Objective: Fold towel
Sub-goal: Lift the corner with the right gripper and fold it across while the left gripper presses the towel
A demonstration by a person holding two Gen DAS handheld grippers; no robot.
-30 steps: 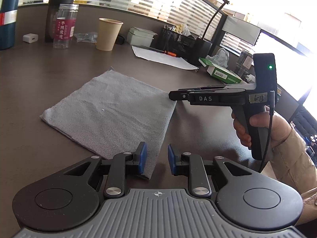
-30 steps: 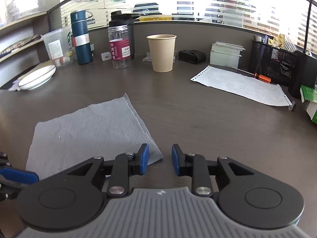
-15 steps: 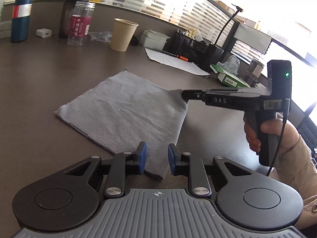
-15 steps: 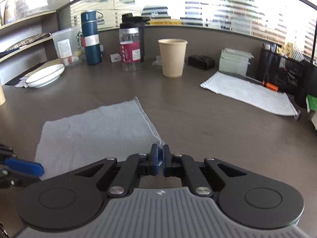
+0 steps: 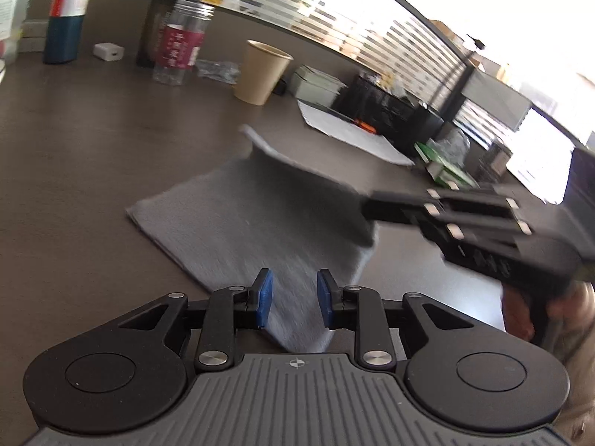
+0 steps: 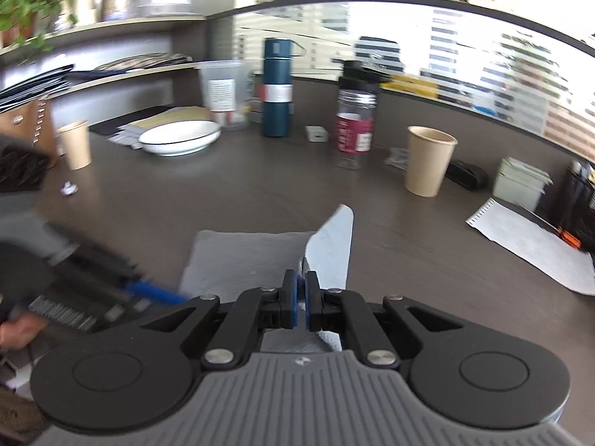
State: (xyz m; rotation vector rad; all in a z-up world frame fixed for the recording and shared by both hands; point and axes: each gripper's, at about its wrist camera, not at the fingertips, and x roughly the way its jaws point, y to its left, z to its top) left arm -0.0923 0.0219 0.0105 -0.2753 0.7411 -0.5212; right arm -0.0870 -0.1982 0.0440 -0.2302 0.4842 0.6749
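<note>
towel: grey | tongs pads: blue | cup: tan | flask: teal

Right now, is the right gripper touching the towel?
Touching. In the right wrist view the right gripper is shut on the towel, a lifted corner rising from between its pads. The left wrist view shows that edge raised.

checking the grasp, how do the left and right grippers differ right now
The right gripper is shut on the towel's corner, lifting it off the desk; the left gripper is open, its fingers straddling the near towel edge without pinching. Both have blue-padded fingers.
</note>
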